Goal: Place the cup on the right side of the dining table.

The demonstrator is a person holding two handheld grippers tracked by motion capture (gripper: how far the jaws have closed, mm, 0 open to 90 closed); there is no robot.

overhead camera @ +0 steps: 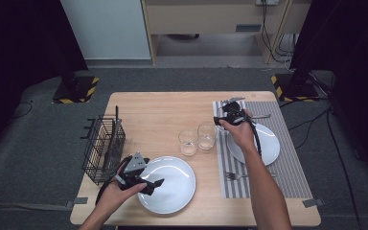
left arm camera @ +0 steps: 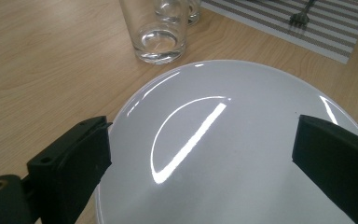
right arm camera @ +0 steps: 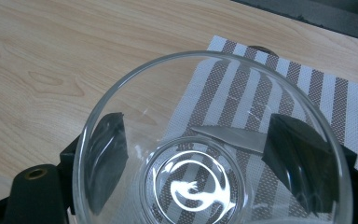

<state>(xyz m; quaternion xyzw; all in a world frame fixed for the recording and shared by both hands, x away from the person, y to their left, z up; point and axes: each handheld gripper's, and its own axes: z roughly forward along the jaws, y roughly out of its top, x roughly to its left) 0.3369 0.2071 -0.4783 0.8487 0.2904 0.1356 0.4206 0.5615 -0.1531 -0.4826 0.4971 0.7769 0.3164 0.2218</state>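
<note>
Glass tumbler point(right arm camera: 214, 154) gripped in right claw point(overhead camera: 231, 115) over striped mat point(right arm camera: 307, 88), left claw point(left arm camera: 200, 158) open over white plate point(left arm camera: 242, 116); next likely set tumbler down upright.

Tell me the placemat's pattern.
Grey and white stripes on the placemat, clearest in the right gripper view.

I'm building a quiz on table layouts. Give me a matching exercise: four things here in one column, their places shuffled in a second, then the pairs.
Things:
1. fork
2. wire basket
3. gripped glass
4. near plate

Places:
A. at the left edge of the table
B. between the jaws of the right gripper
C. on the striped placemat
D. below the open left gripper

Pairs: 1-C, 2-A, 3-B, 4-D
</note>
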